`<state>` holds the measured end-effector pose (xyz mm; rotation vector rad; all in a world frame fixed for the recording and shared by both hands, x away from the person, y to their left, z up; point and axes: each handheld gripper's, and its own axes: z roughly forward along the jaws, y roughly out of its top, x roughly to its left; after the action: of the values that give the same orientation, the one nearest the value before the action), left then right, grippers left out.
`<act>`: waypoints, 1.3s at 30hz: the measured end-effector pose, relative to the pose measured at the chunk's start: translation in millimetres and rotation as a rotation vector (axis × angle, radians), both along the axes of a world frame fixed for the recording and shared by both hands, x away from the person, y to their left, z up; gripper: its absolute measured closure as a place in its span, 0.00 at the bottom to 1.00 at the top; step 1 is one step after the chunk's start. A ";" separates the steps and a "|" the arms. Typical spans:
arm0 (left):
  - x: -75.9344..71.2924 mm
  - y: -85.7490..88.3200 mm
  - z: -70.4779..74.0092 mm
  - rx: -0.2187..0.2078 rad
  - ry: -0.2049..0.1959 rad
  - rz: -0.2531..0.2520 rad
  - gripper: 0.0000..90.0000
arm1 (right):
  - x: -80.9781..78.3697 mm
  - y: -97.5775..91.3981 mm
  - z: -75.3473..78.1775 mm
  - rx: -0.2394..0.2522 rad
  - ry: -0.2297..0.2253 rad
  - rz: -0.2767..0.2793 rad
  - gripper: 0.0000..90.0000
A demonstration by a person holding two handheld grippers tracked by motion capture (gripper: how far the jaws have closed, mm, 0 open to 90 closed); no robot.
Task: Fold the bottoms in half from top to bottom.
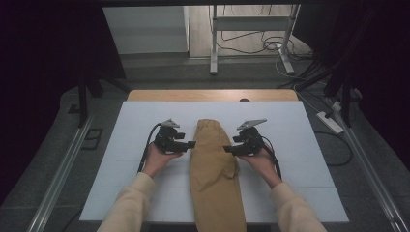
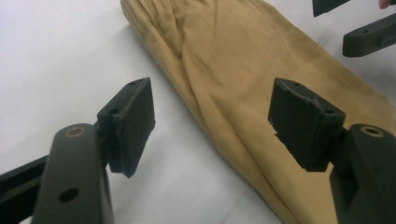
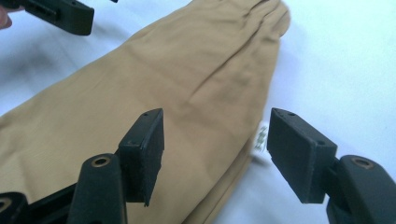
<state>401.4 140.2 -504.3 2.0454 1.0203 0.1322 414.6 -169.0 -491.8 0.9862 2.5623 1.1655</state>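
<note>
A folded tan cotton garment (image 1: 214,169) lies lengthwise down the middle of the white foam-board tabletop (image 1: 121,159), its near end hanging over the front edge. The left gripper (image 1: 189,144) and right gripper (image 1: 227,149) flank it from either side, jaws spread apart and gripping nothing, tips just at the cloth's edges; a small white label (image 3: 260,142) shows at its side
</note>
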 end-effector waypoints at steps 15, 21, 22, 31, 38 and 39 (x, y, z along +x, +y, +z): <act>24.3 -13.6 -3.9 0.004 0.007 -0.003 0.35 | 30.3 3.0 -12.1 0.013 0.033 -0.043 0.41; 29.5 -18.1 -8.8 0.012 0.014 -0.001 0.35 | 36.9 6.9 -14.2 -0.005 0.034 -0.045 0.41; 30.4 -18.3 -9.3 0.018 0.016 -0.002 0.35 | 37.7 7.3 -15.1 -0.005 0.036 -0.048 0.41; 34.9 -20.6 -16.7 0.045 0.041 0.003 0.35 | 45.8 8.8 -22.3 -0.027 0.058 -0.061 0.41; 37.6 -20.9 -23.2 0.073 0.066 0.006 0.37 | 48.3 11.7 -28.1 -0.047 0.069 -0.055 0.41; 38.0 -21.3 -24.4 0.074 0.070 0.007 0.38 | 48.6 12.1 -28.6 -0.050 0.067 -0.053 0.41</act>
<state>439.4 118.9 -528.6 2.1266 1.0799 0.1036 463.2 -156.9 -520.4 1.0928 2.5862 1.0664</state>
